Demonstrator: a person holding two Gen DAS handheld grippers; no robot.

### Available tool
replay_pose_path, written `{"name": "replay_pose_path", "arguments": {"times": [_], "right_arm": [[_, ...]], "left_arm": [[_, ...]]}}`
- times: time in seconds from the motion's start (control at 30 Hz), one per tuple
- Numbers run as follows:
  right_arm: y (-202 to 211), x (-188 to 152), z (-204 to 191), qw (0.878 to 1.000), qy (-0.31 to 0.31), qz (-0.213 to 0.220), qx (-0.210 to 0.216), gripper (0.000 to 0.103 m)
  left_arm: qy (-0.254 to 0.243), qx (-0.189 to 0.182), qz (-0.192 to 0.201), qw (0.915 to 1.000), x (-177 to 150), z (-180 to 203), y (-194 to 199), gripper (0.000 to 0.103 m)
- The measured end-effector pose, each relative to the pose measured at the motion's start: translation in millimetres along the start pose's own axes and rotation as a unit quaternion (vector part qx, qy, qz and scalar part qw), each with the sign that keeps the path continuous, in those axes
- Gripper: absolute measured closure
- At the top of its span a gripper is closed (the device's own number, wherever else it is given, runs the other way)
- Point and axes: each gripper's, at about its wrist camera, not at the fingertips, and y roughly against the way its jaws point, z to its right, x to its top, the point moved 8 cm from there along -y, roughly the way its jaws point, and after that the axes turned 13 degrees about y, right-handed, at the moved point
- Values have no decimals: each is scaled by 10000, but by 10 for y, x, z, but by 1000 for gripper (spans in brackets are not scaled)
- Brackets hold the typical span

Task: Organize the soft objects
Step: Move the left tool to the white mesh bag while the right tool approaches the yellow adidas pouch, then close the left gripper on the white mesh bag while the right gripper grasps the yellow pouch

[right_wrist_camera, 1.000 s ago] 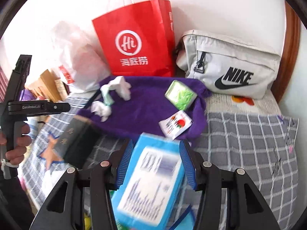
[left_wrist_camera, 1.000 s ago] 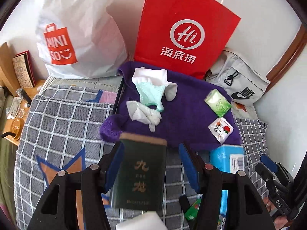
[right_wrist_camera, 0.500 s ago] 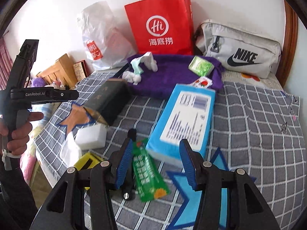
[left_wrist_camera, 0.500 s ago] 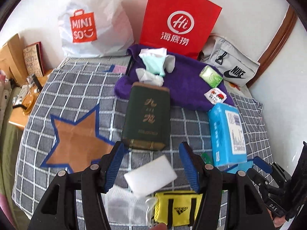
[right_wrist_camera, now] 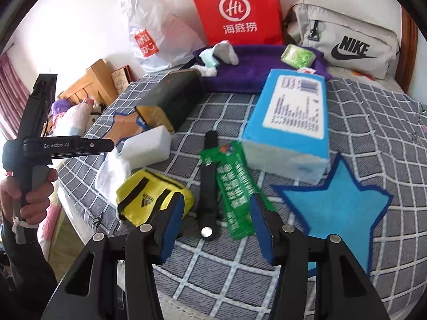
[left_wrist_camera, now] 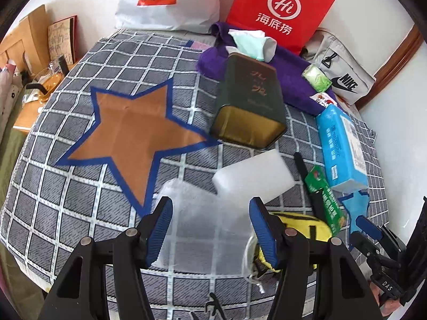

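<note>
A checked bed [left_wrist_camera: 66,208] carries everything. The purple towel [right_wrist_camera: 248,72] lies far, by the red bag [right_wrist_camera: 237,10]; the white sponge [left_wrist_camera: 253,176] sits near. Both the left hand-held gripper [left_wrist_camera: 210,226] and right hand-held gripper [right_wrist_camera: 217,226] hover spread, empty.

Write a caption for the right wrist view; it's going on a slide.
Open right gripper hovers above a black flashlight and green sachet on the checked bedspread.
</note>
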Motion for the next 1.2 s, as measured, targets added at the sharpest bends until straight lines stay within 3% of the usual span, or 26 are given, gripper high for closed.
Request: {"name": "replay_pose_path", "arguments": {"times": [0.5,0.57,0.63,0.67,0.87,1.13,1.2], "right_arm": [[-440,-105,-503,9982,-56,-338,492,54],[-525,-114,-532,9977,-84,-422,532,66],[-526,-92,-518,9975,-222,-310,592,72],[-496,-68,-501,9977,-279,-209,577,88],[-198,83,-449,9984,-239,322,399,93],[169,-31,36,9971,-539,515,-159,93],[239,-100,245,9950,-679,547,-483,93]], "left_arm": [[-63,48,308,9995,-107,-338,-18,45],[-88,11,291,9995,-127,-337,-44,45],[-214,-106,266,9994,-165,-293,-70,45],[-236,-118,282,9993,-176,-288,-80,45],[-274,-205,166,9993,-251,-227,-219,45],[-573,-229,202,9979,-351,-93,-248,24],[-679,-272,116,9973,-389,-39,-280,11]]}}
